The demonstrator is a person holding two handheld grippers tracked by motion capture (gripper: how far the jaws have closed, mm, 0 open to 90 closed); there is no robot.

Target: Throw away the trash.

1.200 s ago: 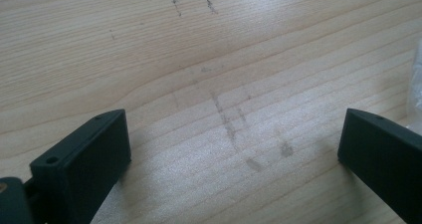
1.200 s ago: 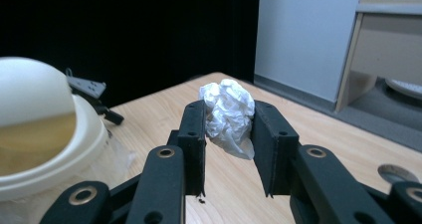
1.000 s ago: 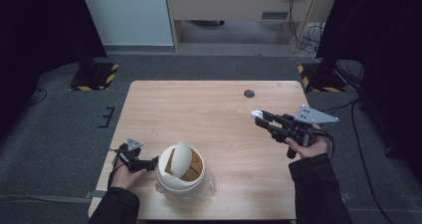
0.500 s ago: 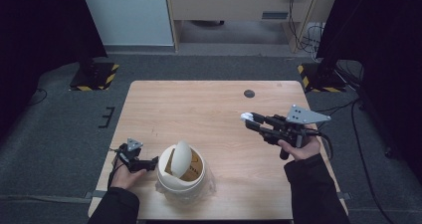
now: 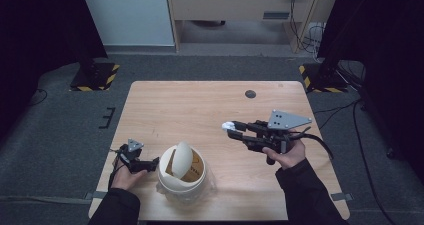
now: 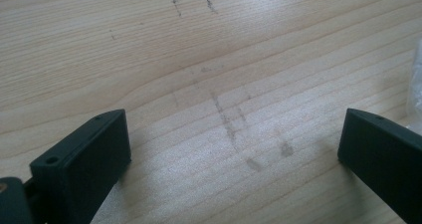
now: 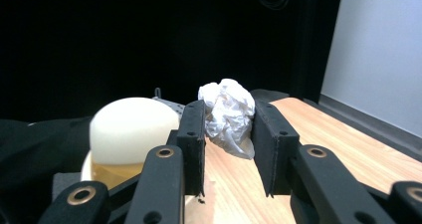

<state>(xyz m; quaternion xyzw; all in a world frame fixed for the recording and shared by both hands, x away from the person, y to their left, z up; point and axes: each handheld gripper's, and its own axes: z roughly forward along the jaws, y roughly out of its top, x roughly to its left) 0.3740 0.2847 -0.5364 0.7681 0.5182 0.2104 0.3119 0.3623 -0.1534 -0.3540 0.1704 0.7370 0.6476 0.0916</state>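
A crumpled white paper wad (image 5: 228, 125) is pinched at the tip of my right gripper (image 5: 233, 128), which hovers over the middle-right of the wooden table (image 5: 190, 110) and points left. In the right gripper view the wad (image 7: 227, 115) sits squeezed between the two black jaws of the right gripper (image 7: 229, 134). A small white bin (image 5: 181, 174) with a tilted swing lid stands at the table's front, and its lid (image 7: 133, 128) appears to the left beyond those jaws. My left gripper (image 5: 150, 164) rests just left of the bin. The left gripper (image 6: 234, 149) is open over bare wood.
A black round grommet (image 5: 250, 94) sits in the table's far right part. A clear bag liner drapes around the bin, and its edge (image 6: 416, 79) lies beside my left gripper. Striped stand bases (image 5: 95, 75) flank the table on the floor.
My right gripper has carried the paper wad leftward across the table, toward the bin. The left gripper and the bin have stayed put.
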